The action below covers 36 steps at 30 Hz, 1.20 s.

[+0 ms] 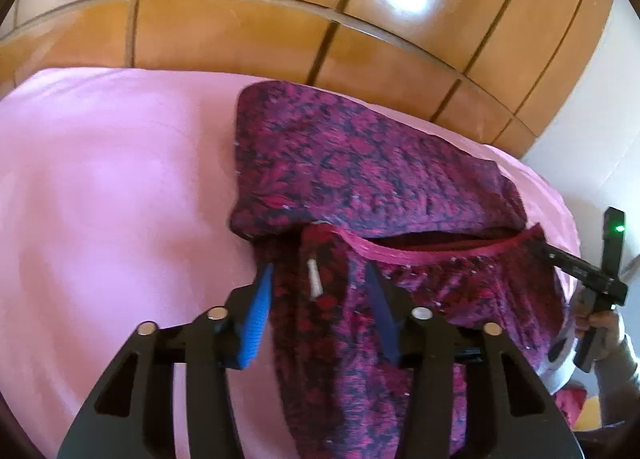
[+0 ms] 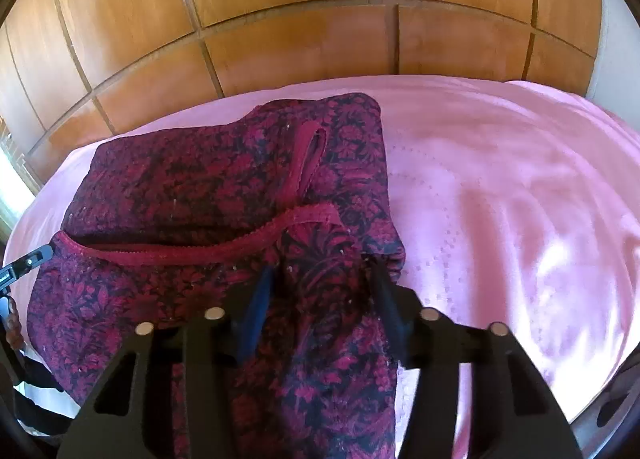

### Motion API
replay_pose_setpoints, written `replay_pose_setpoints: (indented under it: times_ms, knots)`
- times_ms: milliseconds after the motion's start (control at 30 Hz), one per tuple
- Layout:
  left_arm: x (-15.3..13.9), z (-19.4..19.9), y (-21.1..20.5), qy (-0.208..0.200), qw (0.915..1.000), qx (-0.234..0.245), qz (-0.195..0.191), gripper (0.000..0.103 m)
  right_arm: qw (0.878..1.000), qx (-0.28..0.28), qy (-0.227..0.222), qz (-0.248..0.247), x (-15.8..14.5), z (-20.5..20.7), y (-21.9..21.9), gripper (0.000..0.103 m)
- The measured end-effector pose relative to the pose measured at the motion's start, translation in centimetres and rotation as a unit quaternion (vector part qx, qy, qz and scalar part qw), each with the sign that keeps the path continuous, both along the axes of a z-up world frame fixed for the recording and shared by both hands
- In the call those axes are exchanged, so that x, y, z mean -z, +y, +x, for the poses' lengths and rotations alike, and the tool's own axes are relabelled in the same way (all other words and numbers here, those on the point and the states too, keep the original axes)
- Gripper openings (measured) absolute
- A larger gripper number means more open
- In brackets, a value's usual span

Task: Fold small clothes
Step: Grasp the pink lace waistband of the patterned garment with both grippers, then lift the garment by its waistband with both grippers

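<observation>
On the bed: pink sheet is spread flat, wooden panelled wall is seen behind it.
Garment: dark floral red-purple top is laid on the sheet, centre-right of the left wrist frame, left-centre of the right wrist frame; partly folded over, near edge raised.
Trim: red neckline band is seen running across the middle of the garment.
Label: small white tag is visible between the fingers in the left view.
Left hand-held gripper: fabric is gathered between the blue pads, part-spread; corner is pinched.
Right hand-held gripper: garment edge is bunched between the fingers and pinched.
Person: a hand on the right tool is seen at the right edge of the left view.
</observation>
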<state>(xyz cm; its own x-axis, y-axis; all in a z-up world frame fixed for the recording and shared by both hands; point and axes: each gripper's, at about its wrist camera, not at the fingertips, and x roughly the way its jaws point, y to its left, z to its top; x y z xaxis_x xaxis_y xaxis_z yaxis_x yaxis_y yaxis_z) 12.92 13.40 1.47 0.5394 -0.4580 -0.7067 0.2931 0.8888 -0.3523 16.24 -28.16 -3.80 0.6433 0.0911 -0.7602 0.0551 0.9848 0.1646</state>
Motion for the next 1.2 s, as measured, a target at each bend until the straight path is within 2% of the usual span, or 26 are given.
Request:
replay_pose_setpoints:
  times_ms: [67,133,167,233,333,500,567,633,667,700,733,800,867,1000,1067,1200]
  knots:
    - [-0.4,-0.4,-0.4,-0.012,0.9999,0.008,0.001,0.040,1.000,-0.001,0.000,-0.004,0.1,0.1,0.0,0.034]
    - [-0.4,-0.7,-0.8,-0.018,0.9997,0.014,0.008,0.040,1.000,-0.002,-0.001,-0.001,0.1,0.1,0.0,0.031]
    - [-0.3,-0.6,-1.1,-0.019,0.9995,0.015,0.019,0.040,1.000,-0.003,0.000,-0.001,0.2,0.1,0.0,0.032]
    - [-0.1,-0.3,-1.4,-0.017,0.9993,0.016,0.030,0.040,1.000,0.002,0.000,-0.003,0.4,0.2,-0.2,0.042]
    - [0.0,-0.1,-1.3,-0.016,0.9991,0.017,0.036,0.040,1.000,0.005,-0.009,-0.003,-0.1,-0.1,-0.4,0.048]
    - [-0.3,0.1,-1.3,-0.026,0.9985,0.030,0.036,0.040,0.999,-0.008,-0.031,-0.015,-1.5,-0.9,-0.3,0.049]
    - [-0.4,0.2,-1.9,-0.026,0.9978,0.045,0.041,0.040,0.999,-0.013,-0.033,-0.020,-1.7,-0.7,0.0,0.045]
    - [-0.4,0.1,-2.4,-0.027,0.9970,0.053,0.048,0.040,0.999,-0.019,-0.032,-0.022,-1.6,-0.5,0.3,0.034]
    - [-0.4,0.1,-2.6,-0.028,0.9967,0.057,0.051,0.040,0.999,-0.021,-0.031,-0.023,-1.6,-0.4,0.4,0.032]
    - [-0.3,0.0,-2.7,-0.030,0.9964,0.059,0.053,0.031,0.999,-0.027,-0.029,-0.026,-1.5,-0.2,0.7,0.029]
    - [-0.3,0.0,-2.8,-0.031,0.9960,0.060,0.058,0.013,0.999,-0.030,-0.028,-0.032,-1.4,0.0,0.8,0.019]
    - [-0.7,-0.4,-2.4,-0.040,0.9964,0.048,0.057,0.012,0.998,-0.032,-0.020,-0.042,-1.0,0.3,1.0,0.014]
    - [-2.0,-1.3,-1.6,-0.059,0.9967,0.038,0.041,0.012,0.998,-0.033,-0.026,-0.048,-1.5,-0.2,0.9,0.014]
    - [-3.2,-1.9,0.0,-0.074,0.9972,0.012,0.010,0.012,0.998,-0.019,-0.051,-0.012,-3.2,-1.4,-0.1,0.014]
    - [-1.7,-0.7,-0.8,-0.056,0.9976,0.001,0.042,0.012,0.999,-0.011,-0.040,-0.008,-2.4,-0.6,-0.6,0.014]
    - [1.2,1.5,-2.3,-0.017,0.9965,-0.008,0.081,0.012,1.000,0.008,-0.001,-0.002,1.0,1.9,-1.0,0.014]
